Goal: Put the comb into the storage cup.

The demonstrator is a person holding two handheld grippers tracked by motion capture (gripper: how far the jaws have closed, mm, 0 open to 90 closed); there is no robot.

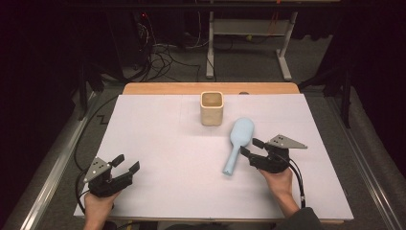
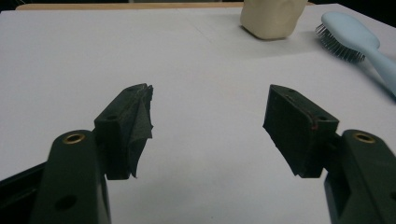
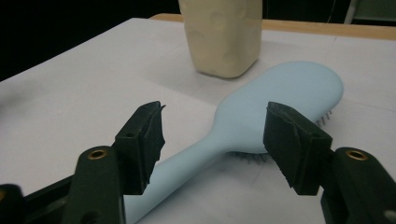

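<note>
While the right gripper (image 3: 212, 135) straddles the blue hairbrush (image 3: 261, 107) handle with fingers released and untouching, its bristles face the table (image 1: 158, 143); the high view adds the left gripper (image 1: 125, 166), also released, well apart, and beyond the brush the beige cup's (image 1: 211, 109) hollow.

Hand-held gripper (image 2: 208, 123) gapes; hairbrush (image 2: 359, 44) lies beyond.
</note>
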